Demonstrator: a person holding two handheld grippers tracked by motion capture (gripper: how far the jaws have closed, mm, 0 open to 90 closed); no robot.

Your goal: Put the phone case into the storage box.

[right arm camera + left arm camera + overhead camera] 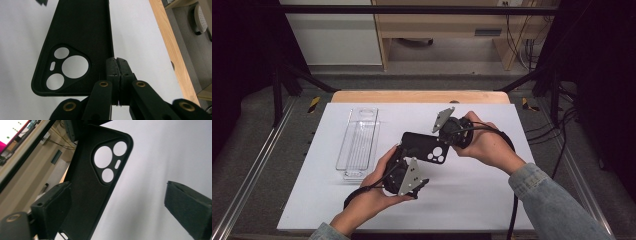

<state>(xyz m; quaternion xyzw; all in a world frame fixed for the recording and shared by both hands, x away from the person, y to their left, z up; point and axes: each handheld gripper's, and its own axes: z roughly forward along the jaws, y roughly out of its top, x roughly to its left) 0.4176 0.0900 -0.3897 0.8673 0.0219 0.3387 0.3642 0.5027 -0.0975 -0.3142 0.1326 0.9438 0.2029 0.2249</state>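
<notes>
High view: black phone case [426,147] held in the air over the middle of the white worktop [472,195], clear plastic tray [358,142] near the left edge. Right gripper [117,65] jaws clamped tight on the case's side rim. Left gripper [120,202] jaws wide apart, one pad beside the case's other end, not clamping. Step looks like a handover or regrip; next move calls for the left jaws closing on the case.

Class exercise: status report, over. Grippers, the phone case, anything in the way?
Right gripper shut on phone case edge. Left gripper open, jaws either side of it. Clear plastic packaging lies aside, nothing blocking.
</notes>
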